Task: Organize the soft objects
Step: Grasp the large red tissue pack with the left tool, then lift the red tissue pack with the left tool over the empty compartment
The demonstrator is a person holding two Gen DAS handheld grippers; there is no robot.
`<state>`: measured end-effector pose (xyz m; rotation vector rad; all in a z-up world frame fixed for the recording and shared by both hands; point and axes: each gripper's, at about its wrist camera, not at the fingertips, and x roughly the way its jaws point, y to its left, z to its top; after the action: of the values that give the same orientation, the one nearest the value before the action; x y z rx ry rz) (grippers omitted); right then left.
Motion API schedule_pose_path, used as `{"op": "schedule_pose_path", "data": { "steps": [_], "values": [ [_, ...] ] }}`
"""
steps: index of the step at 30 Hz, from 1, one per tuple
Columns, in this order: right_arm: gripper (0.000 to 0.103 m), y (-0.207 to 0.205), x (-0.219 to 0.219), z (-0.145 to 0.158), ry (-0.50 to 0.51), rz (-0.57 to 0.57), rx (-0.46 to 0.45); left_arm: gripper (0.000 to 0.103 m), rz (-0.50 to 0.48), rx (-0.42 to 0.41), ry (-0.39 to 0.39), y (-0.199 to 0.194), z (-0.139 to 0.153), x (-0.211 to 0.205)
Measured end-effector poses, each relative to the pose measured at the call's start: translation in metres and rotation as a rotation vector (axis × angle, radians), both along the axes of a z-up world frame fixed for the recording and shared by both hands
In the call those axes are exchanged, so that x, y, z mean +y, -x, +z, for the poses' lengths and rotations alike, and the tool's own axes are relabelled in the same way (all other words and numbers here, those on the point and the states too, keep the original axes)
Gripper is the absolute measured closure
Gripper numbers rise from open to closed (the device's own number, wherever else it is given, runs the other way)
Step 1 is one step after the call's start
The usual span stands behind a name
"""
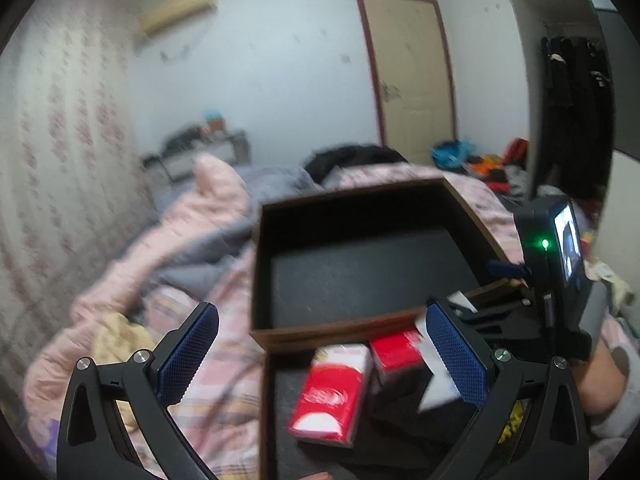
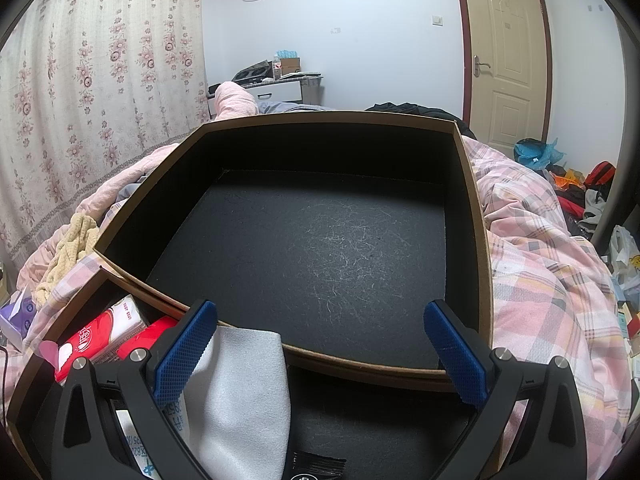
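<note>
While both grippers hang over the bed (image 2: pixel 540 272), the left gripper (image 1: pixel 320 352) has its jaws spread wide with nothing between them, and the right gripper (image 2: pixel 320 344) is likewise agape and empty. An empty black box (image 2: pixel 320 240) sits at twelve o'clock from the right gripper. The red tissue packs (image 1: pixel 332 396) lie in a second box (image 1: pixel 268 400) at six o'clock in the left wrist view. A white cloth (image 2: pixel 240 392) rests at seven o'clock beside the right gripper's left pad. A yellow towel (image 2: pixel 72 256) lies at nine o'clock on the blanket.
</note>
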<state>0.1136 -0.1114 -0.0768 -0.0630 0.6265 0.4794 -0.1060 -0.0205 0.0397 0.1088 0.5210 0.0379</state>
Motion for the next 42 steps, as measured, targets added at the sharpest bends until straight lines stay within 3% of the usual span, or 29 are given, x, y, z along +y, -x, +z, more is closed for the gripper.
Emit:
{"op": "schedule_pose_path", "data": {
  "steps": [4, 6, 10, 14, 18, 24, 29, 34, 42],
  "values": [
    [0.001, 0.000, 0.000, 0.000, 0.000, 0.000, 0.000, 0.001, -0.120, 0.191, 0.157, -0.025, -0.018, 0.024],
    [0.001, 0.000, 0.000, 0.000, 0.000, 0.000, 0.000, 0.001, -0.141, 0.248, 0.210, -0.033, -0.025, 0.033],
    [0.001, 0.000, 0.000, 0.000, 0.000, 0.000, 0.000, 0.001, -0.237, 0.338, 0.253, -0.040, -0.038, 0.042],
    [0.001, 0.000, 0.000, 0.000, 0.000, 0.000, 0.000, 0.001, -0.292, 0.378, 0.183, -0.039, -0.048, 0.031],
    [0.001, -0.001, 0.000, -0.001, 0.000, 0.000, 0.000, 0.000, -0.250, 0.389, 0.074, -0.040, -0.058, 0.021],
    [0.001, -0.001, 0.000, -0.001, 0.000, 0.000, 0.000, 0.001, -0.221, 0.444, 0.046, -0.055, -0.084, 0.017],
    [0.001, -0.001, 0.000, -0.001, 0.001, 0.001, -0.001, 0.013, -0.238, 0.493, 0.070, -0.060, -0.094, 0.017],
    [0.001, -0.001, 0.000, -0.001, 0.002, 0.001, -0.002, 0.051, -0.248, 0.483, 0.094, -0.060, -0.094, 0.023],
    [0.001, -0.001, 0.000, -0.001, 0.001, 0.001, -0.002, 0.057, -0.260, 0.442, 0.105, -0.055, -0.086, 0.023]
  ]
}}
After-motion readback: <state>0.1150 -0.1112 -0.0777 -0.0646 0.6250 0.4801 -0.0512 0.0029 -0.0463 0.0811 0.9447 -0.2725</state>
